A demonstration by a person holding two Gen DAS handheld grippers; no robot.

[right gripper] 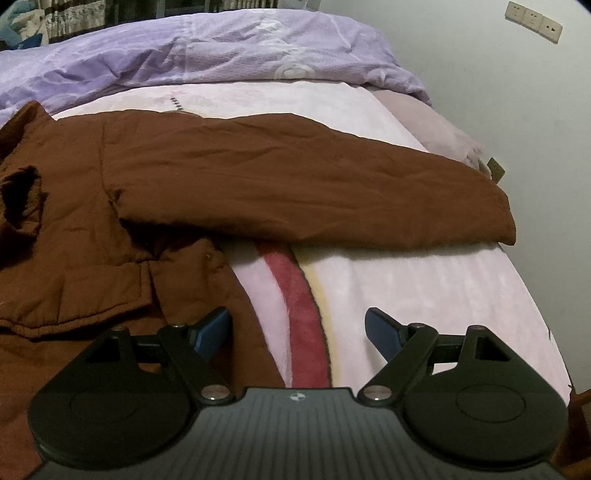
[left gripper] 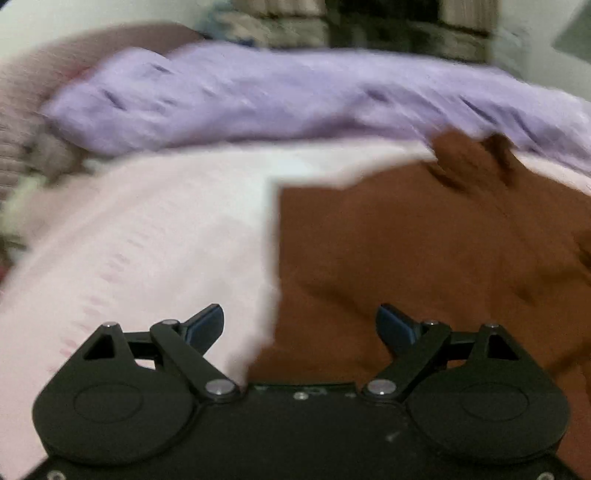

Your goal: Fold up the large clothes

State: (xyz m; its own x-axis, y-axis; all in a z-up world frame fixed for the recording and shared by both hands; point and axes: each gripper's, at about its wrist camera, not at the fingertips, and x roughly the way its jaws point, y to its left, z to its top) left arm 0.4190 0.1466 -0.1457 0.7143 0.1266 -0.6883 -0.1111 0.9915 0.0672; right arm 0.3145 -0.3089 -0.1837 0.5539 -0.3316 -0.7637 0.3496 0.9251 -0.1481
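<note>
Across the bed (right gripper: 406,280), a pale pink blanket covers the mattress, and it carries a curved red stripe (right gripper: 299,317) with a thin yellow edge that runs toward the near side. Along the far side of the bed a crumpled lilac duvet (right gripper: 207,51) is bunched up from end to end; the left wrist view shows the same duvet (left gripper: 258,99) as a blurred band behind everything else.

Spread on the blanket lies the brown jacket (right gripper: 110,206), a padded garment laid flat, its body to the left in the right wrist view. One sleeve (right gripper: 314,188) stretches out to the right across the blanket, its cuff close to the bed's right edge. The collar is rumpled at the far left. In the left wrist view the jacket (left gripper: 424,266) fills the right half of the picture, with its straight edge lying on the pink blanket; the picture is smeared, so finer detail cannot be told.

Above that edge, the left hand-held gripper (left gripper: 299,325) has its jaws wide apart with nothing between them, one blue pad over the blanket and one over brown cloth. Over the red stripe beside the jacket's hem, the right hand-held gripper (right gripper: 297,332) is likewise spread wide and empty.

A white wall with a strip of sockets (right gripper: 533,20) stands beyond the bed on the right.
</note>
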